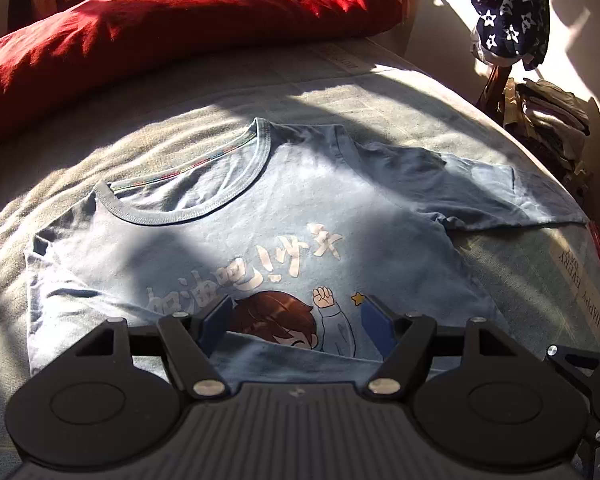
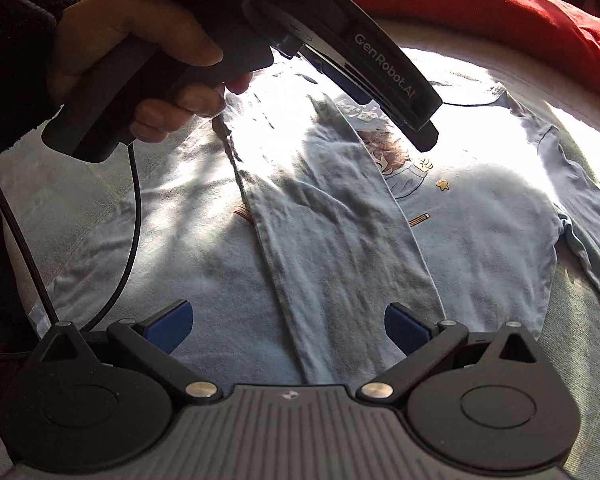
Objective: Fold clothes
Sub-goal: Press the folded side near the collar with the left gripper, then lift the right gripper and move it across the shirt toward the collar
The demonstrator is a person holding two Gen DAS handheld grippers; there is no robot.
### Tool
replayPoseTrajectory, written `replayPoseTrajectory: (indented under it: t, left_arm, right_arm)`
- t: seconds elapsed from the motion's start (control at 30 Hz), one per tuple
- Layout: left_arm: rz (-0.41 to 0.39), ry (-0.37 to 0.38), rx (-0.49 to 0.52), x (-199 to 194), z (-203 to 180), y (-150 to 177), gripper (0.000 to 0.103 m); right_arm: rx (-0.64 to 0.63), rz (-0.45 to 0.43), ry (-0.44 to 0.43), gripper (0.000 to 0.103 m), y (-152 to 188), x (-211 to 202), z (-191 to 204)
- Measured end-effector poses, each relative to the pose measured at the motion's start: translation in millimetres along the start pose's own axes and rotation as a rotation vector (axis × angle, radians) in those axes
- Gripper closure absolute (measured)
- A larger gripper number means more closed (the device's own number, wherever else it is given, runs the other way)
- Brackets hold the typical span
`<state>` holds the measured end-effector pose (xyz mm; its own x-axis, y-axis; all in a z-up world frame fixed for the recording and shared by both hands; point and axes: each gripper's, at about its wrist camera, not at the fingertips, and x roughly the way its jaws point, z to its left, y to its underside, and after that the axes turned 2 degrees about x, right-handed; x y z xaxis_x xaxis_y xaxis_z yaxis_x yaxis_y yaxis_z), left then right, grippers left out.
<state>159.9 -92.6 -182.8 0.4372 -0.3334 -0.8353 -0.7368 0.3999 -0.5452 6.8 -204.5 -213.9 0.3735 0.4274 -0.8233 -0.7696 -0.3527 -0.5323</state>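
A light blue T-shirt [image 1: 340, 200] with a cartoon print lies flat on the bed, collar [image 1: 188, 200] toward the far left. One side of it is folded over as a long strip [image 2: 340, 248] running across the print. My left gripper [image 1: 296, 322] is open just above the print, its blue pads [image 1: 216, 320] either side of the cartoon head, touching nothing. In the right wrist view a hand [image 2: 140, 60] holds that left gripper [image 2: 424, 136] over the shirt's chest. My right gripper [image 2: 288, 326] is open low over the near end of the folded strip.
A red pillow [image 1: 180, 28] lies along the far side of the bed. A dark star-patterned cloth [image 1: 508, 12] hangs at the right above a pile of clothes [image 1: 552, 120]. The grey bedsheet [image 1: 540, 280] reaches the right edge. A black cable [image 2: 132, 220] hangs from the left gripper.
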Motion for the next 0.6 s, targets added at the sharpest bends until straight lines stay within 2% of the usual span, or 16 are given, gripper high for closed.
replayPoseTrajectory:
  t: [0.07,0.13,0.33,0.53,0.6]
  left_arm:
    - [0.059,-0.056,-0.071,10,18,7,0.032]
    - [0.083,-0.089,-0.106,19,28,13,0.032]
    - [0.034,-0.059,-0.082,11,31,10,0.030]
    - [-0.012,-0.031,-0.056,2,34,8,0.030]
    - [0.002,-0.040,-0.038,-10,34,23,0.030]
  right_arm:
    - [-0.024,0.004,-0.019,0.000,0,1,-3]
    - [-0.041,0.006,-0.029,0.000,3,1,-4]
    - [0.040,0.042,-0.023,0.000,12,9,-19]
    - [0.026,0.042,0.010,0.000,11,7,-17]
    - [0.014,0.036,0.024,0.000,8,6,-15]
